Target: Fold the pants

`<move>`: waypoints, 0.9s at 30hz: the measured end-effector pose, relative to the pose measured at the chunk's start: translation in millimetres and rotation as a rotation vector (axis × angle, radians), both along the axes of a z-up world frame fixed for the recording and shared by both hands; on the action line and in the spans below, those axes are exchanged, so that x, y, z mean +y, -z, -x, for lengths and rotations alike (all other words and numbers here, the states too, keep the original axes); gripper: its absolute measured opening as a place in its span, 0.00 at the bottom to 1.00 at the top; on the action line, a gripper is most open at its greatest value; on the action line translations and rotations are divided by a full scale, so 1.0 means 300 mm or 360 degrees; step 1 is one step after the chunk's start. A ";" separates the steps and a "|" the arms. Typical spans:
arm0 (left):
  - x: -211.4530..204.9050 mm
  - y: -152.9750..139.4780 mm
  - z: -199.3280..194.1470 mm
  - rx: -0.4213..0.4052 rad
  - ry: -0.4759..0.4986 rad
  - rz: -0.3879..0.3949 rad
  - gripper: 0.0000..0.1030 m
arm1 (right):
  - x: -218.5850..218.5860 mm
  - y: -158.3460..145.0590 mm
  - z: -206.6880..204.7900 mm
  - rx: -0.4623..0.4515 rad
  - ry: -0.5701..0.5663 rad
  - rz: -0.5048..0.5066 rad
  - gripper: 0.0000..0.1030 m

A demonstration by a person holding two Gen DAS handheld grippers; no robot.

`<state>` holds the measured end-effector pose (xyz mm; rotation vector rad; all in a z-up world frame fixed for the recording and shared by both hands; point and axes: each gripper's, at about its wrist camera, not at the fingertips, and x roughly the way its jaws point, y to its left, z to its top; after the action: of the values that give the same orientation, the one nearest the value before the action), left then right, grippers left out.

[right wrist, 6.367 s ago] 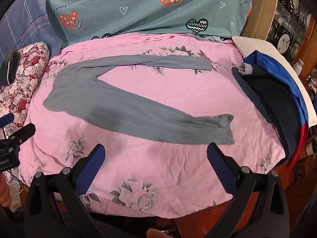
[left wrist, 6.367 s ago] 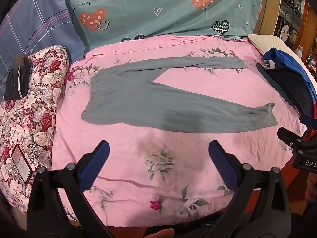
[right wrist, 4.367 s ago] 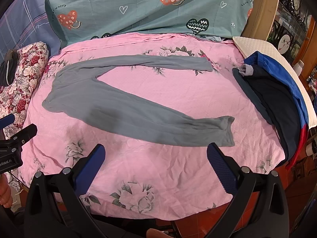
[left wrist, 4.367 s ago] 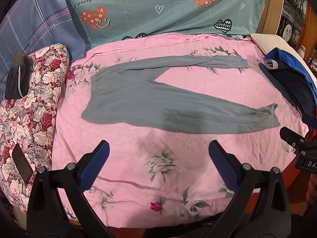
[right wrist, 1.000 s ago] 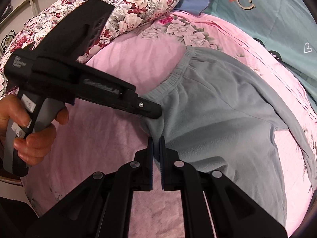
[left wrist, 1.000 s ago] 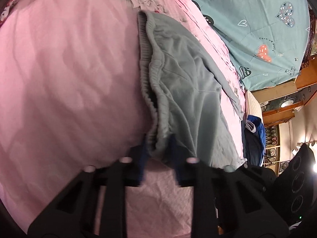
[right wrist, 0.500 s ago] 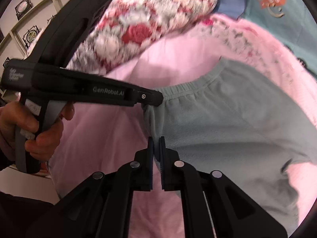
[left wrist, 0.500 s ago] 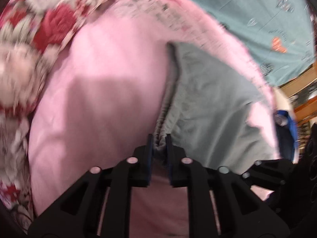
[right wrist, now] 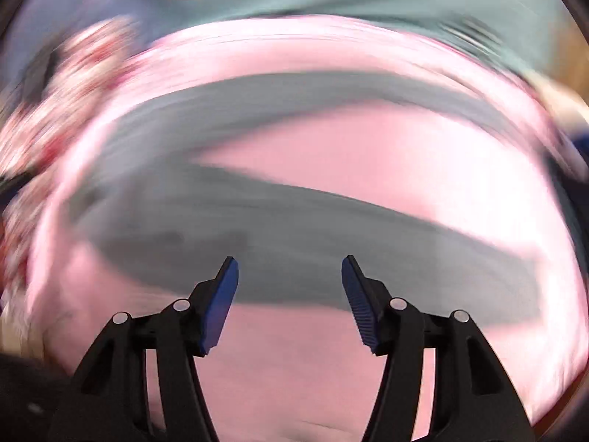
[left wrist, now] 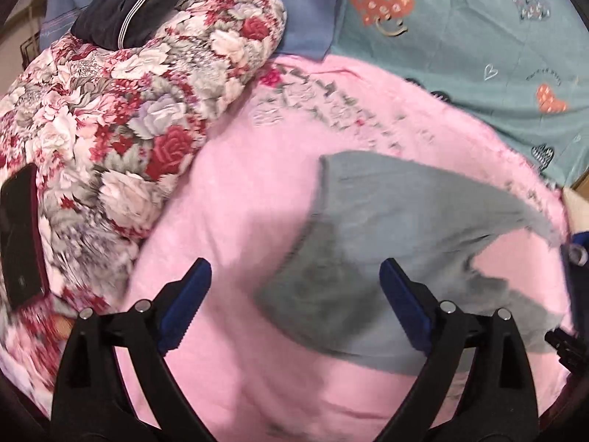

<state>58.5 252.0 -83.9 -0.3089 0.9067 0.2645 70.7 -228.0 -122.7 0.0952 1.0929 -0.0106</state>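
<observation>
The grey pants (left wrist: 397,235) lie on the pink bedspread (left wrist: 239,199), waistband end towards me, legs running off to the right. My left gripper (left wrist: 294,305) is open and empty, above the waistband corner. In the heavily blurred right wrist view the pants (right wrist: 294,228) spread across the pink bedspread (right wrist: 368,140) with both legs splayed. My right gripper (right wrist: 291,302) is open and empty, just in front of the near edge of the pants.
A floral quilt roll (left wrist: 121,110) lies at the left with a dark garment (left wrist: 129,11) on top and a black phone (left wrist: 20,235) on its side. A teal heart-print sheet (left wrist: 460,29) hangs behind. Part of the other gripper (left wrist: 567,346) shows at the right edge.
Both grippers have opened and let go of the waistband. Both have pulled back from the pants; the right one is swinging fast, blurring its view.
</observation>
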 end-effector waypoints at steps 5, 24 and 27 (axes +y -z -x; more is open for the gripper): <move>-0.265 -0.045 -0.005 0.0001 0.0038 0.0083 0.96 | -0.545 0.082 0.118 0.0048 0.0611 -0.0062 0.57; -0.611 -0.232 0.066 0.0166 0.0012 -0.0311 0.96 | -0.751 0.093 0.214 -0.0083 0.0303 -0.0166 0.01; -0.602 -0.233 0.047 0.0197 0.0008 -0.0347 0.96 | -0.792 0.119 0.271 -0.0041 0.0345 -0.0117 0.01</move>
<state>44.6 71.3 -13.9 -0.0890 0.9907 0.3779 -10.6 -465.7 -158.4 0.2789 1.0532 -0.1636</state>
